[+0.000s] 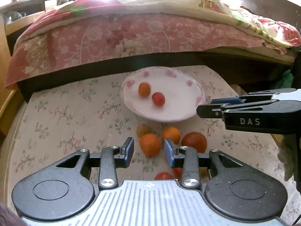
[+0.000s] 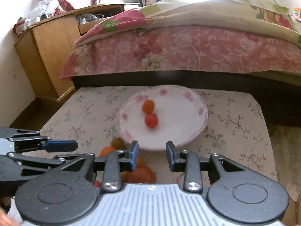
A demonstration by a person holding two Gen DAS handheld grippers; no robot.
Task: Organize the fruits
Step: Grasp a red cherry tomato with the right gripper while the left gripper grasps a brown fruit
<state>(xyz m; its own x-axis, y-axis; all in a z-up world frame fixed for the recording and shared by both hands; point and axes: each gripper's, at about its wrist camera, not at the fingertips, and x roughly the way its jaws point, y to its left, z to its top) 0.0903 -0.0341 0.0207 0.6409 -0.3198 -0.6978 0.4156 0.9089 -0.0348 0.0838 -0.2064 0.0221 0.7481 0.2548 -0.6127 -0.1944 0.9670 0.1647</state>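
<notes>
White floral-rimmed bowl point(image 1: 188, 86) sits mid-surface point(image 1: 65, 116) on the flowered cloth, below the bed point(image 1: 131, 35). Inside it: one orange cherry tomato point(image 1: 144, 89), one red cherry tomato point(image 1: 158, 98), touching. Just before the bowl, loose fruit: orange tomato point(image 1: 150, 144), another orange one point(image 1: 171, 134), large red tomato point(image 1: 194, 141), greenish one point(image 1: 143, 130). Left hand-held gripper point(image 1: 149, 151) parted wide, flanking the orange tomato, not gripping. Right hand-held gripper point(image 2: 152, 155) parted, empty, at the bowl's near rim.

Left wrist view looked forward and down, close above loose orange and red fruits point(image 1: 150, 144), toward white flower-rimmed plate point(image 1: 176, 113). Right wrist view sat further right, facing same plate point(image 2: 180, 137). Shared: plate, floral tablecloth point(image 1: 65, 113), pink-covered bed point(image 2: 188, 50) behind.
</notes>
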